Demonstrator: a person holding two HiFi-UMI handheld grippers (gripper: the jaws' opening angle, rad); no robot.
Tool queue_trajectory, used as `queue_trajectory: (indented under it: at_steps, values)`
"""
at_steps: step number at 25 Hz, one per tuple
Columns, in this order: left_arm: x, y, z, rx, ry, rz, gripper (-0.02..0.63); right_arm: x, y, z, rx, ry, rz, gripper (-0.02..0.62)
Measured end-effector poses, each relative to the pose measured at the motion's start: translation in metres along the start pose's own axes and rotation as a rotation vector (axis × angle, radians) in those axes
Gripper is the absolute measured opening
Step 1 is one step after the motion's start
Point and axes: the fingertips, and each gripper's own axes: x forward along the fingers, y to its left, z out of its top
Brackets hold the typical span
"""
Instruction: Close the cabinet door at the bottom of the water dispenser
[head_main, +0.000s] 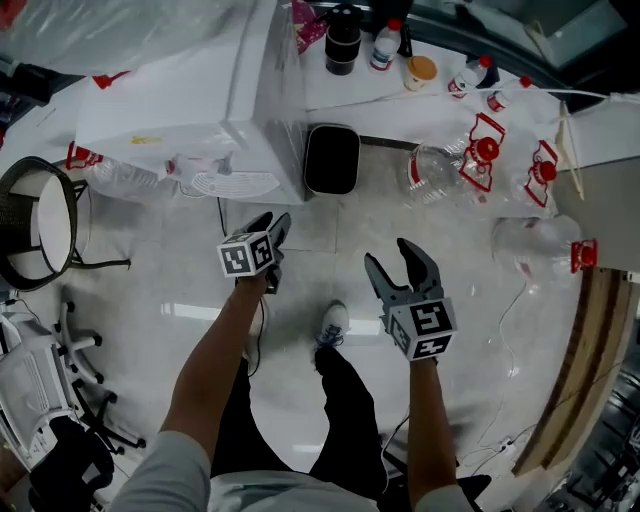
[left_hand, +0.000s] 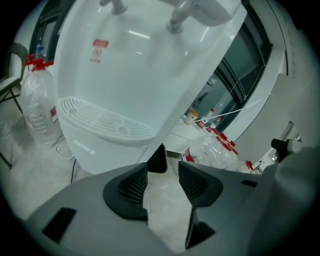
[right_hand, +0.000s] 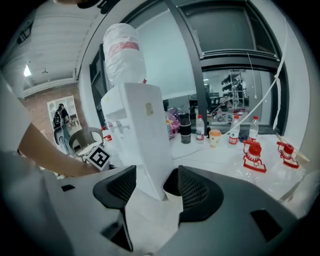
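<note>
The white water dispenser (head_main: 190, 110) stands at the upper left of the head view, its drip tray (head_main: 232, 183) facing me. In the left gripper view its lower front panel (left_hand: 97, 155) under the tray (left_hand: 102, 120) lies flat with the body, and no door stands out. My left gripper (head_main: 276, 226) hovers in front of the dispenser's base, open, with only floor between its pads (left_hand: 131, 186). My right gripper (head_main: 392, 256) hangs further right over the floor, open and empty. In the right gripper view the dispenser (right_hand: 145, 140) with its bottle (right_hand: 124, 52) shows ahead.
A black bin (head_main: 332, 158) sits right of the dispenser. Large clear water bottles with red caps (head_main: 480, 155) lie on the floor at right. A mesh chair (head_main: 40, 220) stands at left. Small bottles and a cup (head_main: 421, 72) line the white ledge behind. My shoe (head_main: 333, 322) is below.
</note>
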Motion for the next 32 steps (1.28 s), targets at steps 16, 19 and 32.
queue_trajectory:
  at_steps: [16,19,32]
  values:
    - [-0.34,-0.081,0.217,0.578,-0.174,-0.071,0.03,-0.105,0.153,0.287,-0.232,-0.195,-0.035,0.041]
    - [-0.4,-0.096,0.264,0.665,-0.248,-0.067,0.025,-0.121,0.178,0.332,-0.277,-0.236,-0.046,0.028]
    - [-0.594,-0.18,0.406,0.918,-0.599,-0.01,0.023,-0.191,0.27,0.477,-0.522,-0.44,-0.024,0.028]
